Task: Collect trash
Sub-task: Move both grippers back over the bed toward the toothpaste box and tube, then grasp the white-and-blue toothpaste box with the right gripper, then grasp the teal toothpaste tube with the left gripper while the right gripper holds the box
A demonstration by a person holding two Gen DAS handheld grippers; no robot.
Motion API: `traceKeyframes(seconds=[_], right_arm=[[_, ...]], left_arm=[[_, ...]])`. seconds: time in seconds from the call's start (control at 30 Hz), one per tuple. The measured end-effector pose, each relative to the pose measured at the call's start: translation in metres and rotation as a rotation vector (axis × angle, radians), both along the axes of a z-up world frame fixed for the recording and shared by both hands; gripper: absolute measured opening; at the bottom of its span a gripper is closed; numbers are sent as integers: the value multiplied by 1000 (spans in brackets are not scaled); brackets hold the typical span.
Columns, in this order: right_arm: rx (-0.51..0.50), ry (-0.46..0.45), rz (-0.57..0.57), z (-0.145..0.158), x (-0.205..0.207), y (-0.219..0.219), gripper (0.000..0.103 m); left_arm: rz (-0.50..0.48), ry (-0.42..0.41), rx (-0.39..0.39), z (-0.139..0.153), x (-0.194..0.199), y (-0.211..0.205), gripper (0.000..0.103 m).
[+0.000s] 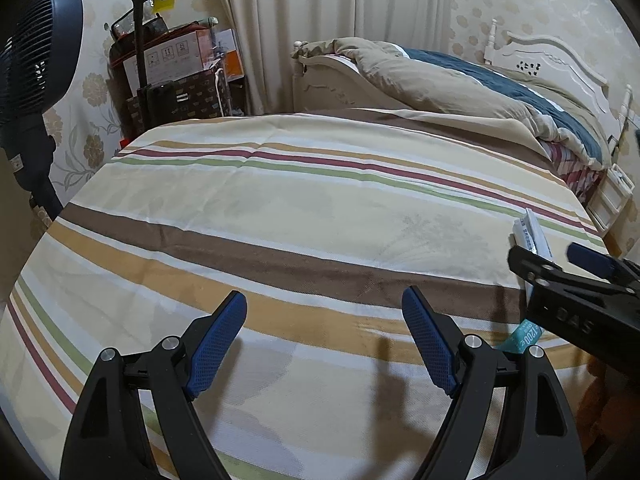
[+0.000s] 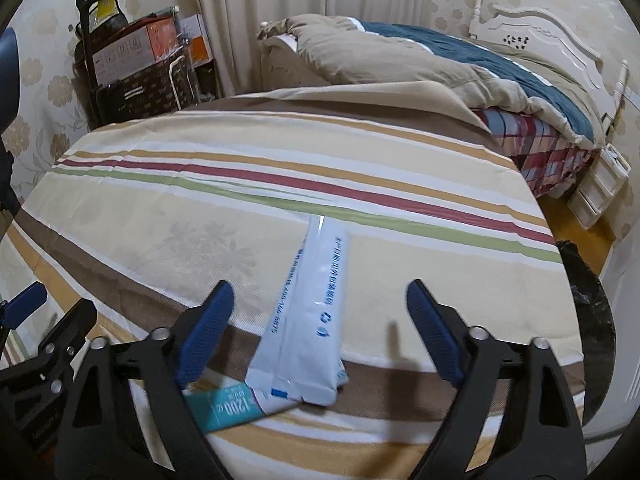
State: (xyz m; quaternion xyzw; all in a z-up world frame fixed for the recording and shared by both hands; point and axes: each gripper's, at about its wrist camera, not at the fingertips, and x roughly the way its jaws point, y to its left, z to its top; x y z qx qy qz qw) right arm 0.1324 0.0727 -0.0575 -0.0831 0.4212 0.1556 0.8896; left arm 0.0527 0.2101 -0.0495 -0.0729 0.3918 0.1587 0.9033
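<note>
Striped surface (image 2: 160, 216), white packet (image 2: 308, 320) lying between gaping right hand-held gripper (image 2: 320, 308) pads, untouched, left hand-held gripper (image 1: 324, 312) spread wide, empty

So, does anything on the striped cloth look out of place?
Yes. A white packet lies on the striped cloth, between the open right gripper fingers, its near end overlapping a teal wrapper. Both look like litter. Nothing seems spilled.

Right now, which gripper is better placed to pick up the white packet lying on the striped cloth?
The right gripper: its open jaws straddle the white packet, pads not touching. The left gripper is open over bare striped cloth, with the packet off to its right.
</note>
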Motion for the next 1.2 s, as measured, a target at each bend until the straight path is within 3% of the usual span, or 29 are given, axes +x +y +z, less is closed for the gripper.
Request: traceKeyframes(seconds=[0.07, 0.13, 0.23, 0.73, 1.2], right_arm=[[-6, 14, 4, -3, 3, 2, 66], [-5, 29, 4, -6, 6, 2, 48], [10, 54, 5, -9, 9, -1, 37], [31, 43, -140, -7, 18, -72, 35], [22, 26, -139, -9, -27, -110, 34]], left_arm=[[-1, 0, -2, 0, 0, 1, 80], [-3, 2, -1, 0, 1, 1, 80], [-6, 4, 2, -1, 2, 0, 80], [-100, 3, 48, -1, 9, -35, 80], [-221, 4, 87, -2, 15, -84, 80]])
